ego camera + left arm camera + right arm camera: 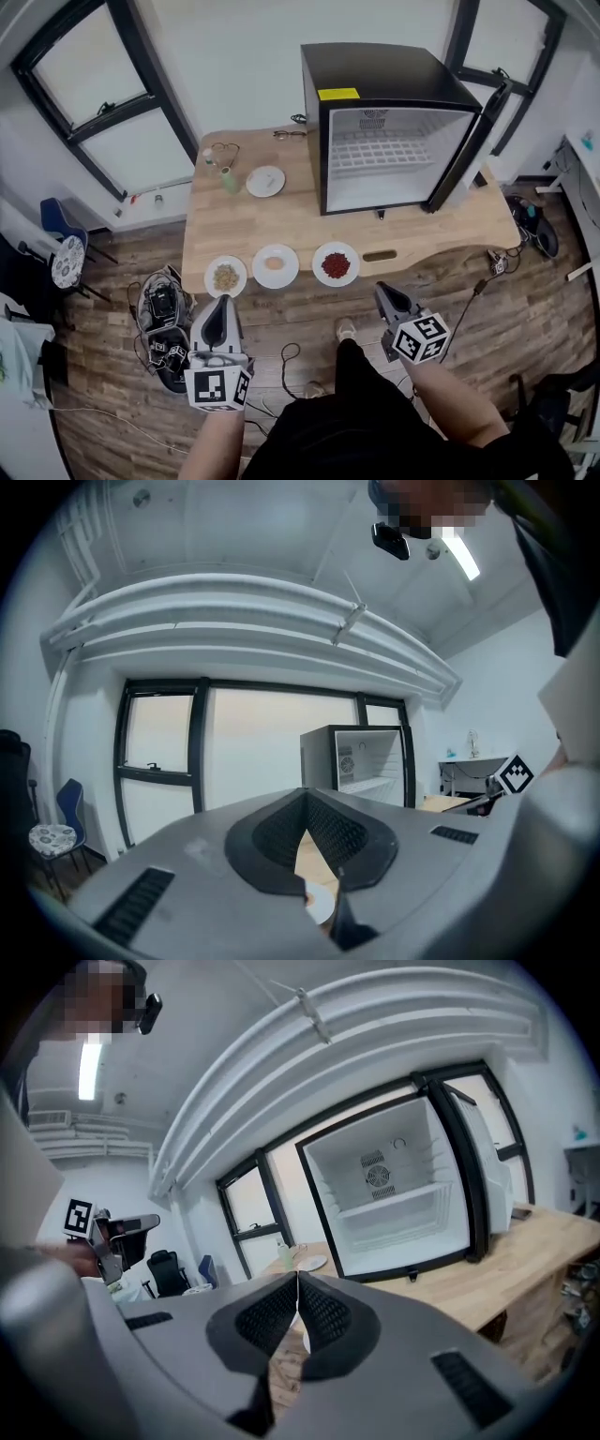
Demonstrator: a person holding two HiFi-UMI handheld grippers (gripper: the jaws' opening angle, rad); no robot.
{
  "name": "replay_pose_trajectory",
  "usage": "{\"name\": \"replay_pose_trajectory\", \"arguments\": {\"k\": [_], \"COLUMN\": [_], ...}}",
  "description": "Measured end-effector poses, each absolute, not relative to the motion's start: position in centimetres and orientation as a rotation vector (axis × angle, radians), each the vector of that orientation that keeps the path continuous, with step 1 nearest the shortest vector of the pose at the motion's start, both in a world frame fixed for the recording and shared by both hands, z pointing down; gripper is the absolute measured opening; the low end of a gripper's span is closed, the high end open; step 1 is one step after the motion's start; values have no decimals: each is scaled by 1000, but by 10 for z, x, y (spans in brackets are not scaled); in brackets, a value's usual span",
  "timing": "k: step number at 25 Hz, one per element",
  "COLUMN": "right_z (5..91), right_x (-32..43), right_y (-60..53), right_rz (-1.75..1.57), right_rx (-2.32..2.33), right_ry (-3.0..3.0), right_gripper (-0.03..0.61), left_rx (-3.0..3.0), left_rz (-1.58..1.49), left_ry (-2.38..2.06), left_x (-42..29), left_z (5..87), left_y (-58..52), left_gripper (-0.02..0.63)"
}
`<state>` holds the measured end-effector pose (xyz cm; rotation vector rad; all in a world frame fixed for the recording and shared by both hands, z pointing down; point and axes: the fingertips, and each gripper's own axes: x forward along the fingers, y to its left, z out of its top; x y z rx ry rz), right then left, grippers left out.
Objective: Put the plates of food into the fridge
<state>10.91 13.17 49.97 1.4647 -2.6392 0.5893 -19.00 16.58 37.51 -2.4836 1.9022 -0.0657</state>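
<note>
Three plates of food sit in a row on the table (441, 225), in front of the fridge (389, 131) in the head view. The plate of red bits (336, 263) is straight before the fridge. The plate with an orange heap (275, 265) and the plate of pale grains (226, 277) lie further to the fridge's left. A fourth plate (265, 181) lies beside the fridge's left wall. I can't tell whether it holds anything. My left gripper (223, 305) and right gripper (384, 292) hang short of the table, well apart from every plate.

Through the left gripper view, the jaws meet at their tips with nothing between them. The fridge stands open ahead.

Through the right gripper view, the jaws are likewise pressed together and empty, aimed at the fridge's open, bare shelf.

I judge the plates stiff, light and smooth-glazed, with loose food that could slide. I'd open the jaws, pinch each plate at the rim on the side away from the fridge, and carry it level.
</note>
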Motion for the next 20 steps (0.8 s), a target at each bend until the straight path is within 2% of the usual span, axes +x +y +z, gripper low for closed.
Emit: {"name": "replay_pose_trajectory", "arguments": {"k": [7, 12, 13, 16, 20], "right_z": [567, 639, 652, 684, 715], "right_x": [104, 112, 111, 105, 102], "right_y": [99, 84, 83, 76, 63], "right_rz": [866, 1185, 1260, 1560, 1745], "right_rx": [1391, 1435, 1422, 1410, 1459], "right_ry": [-2660, -2504, -2486, -2415, -2301], "right_gripper": [21, 25, 37, 161, 164], "left_rx": [-2481, -2510, -2513, -2522, -2545], "left_rz": [-117, -203, -222, -276, -337], "left_ry": [1963, 1977, 1978, 1986, 1975], "left_x": [-180, -173, -173, -172, -165], "left_z": [398, 421, 424, 434, 444], "left_y": [129, 108, 105, 93, 79], "left_gripper": [3, 3, 3, 3, 3]}}
